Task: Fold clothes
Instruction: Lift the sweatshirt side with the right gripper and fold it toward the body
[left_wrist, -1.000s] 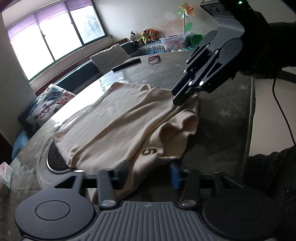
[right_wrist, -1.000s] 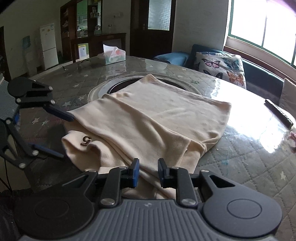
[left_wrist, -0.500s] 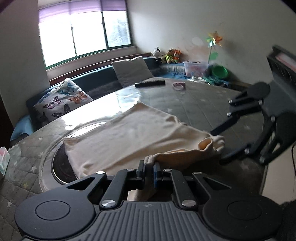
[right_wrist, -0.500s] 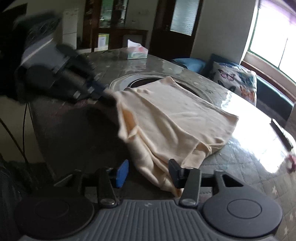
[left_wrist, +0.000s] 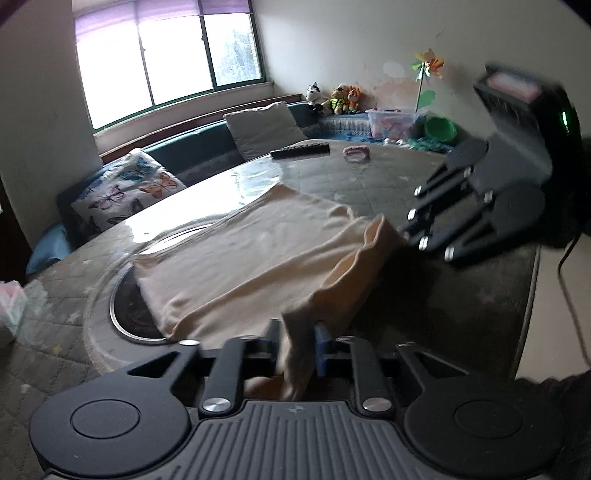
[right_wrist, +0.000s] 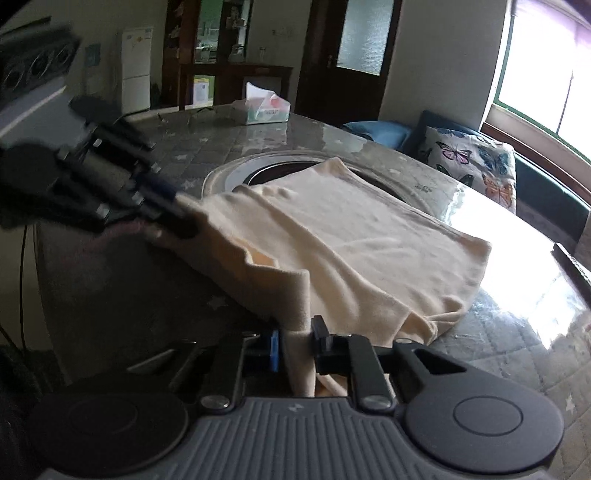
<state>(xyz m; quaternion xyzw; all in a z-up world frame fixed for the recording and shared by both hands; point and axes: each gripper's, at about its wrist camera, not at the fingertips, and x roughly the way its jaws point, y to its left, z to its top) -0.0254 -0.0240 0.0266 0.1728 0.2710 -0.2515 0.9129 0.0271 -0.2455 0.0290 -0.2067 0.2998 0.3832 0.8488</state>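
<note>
Living room w/ big round counter (left_wrist: 424, 192) under a glossy quilted cover, window (left_wrist: 166, 55) upper left of the left-wrist frame, bench seat below it.

Cream shirt (left_wrist: 258, 251) lies mid-counter, mostly flat, far part over a dark round inset (right_wrist: 280, 170) w/ metal ring. Near edge is lifted off the counter at two corners and hangs slack between them.

Left tongs (left_wrist: 297, 345), bottom centre of left-wrist frame: jaws have just been opening a bit, narrow gap, a bunched strip of shirt between the pads and gripped. In right-wrist view the same tongs (right_wrist: 177, 218) sit mid-left, blurred, pinching the shirt's left corner.

Right tongs (right_wrist: 295, 343), bottom centre of right-wrist frame: jaws have just been closing, now narrow and clamped on a fold of shirt. In left-wrist view they (left_wrist: 400, 234) show at right, blurred, tips at the raised corner.

Outward: remote (left_wrist: 301, 149) and small pink item (left_wrist: 356, 153) on far side of counter, tissue box (right_wrist: 266, 107) upper centre of right-wrist frame. Butterfly cushion (left_wrist: 125, 192) and grey cushion (left_wrist: 264, 127) on bench, plush toys (left_wrist: 332, 98) and pinwheel (left_wrist: 428, 66) in far corner. Fridge (right_wrist: 135, 70) and dark cabinets upper left of right-wrist frame.
</note>
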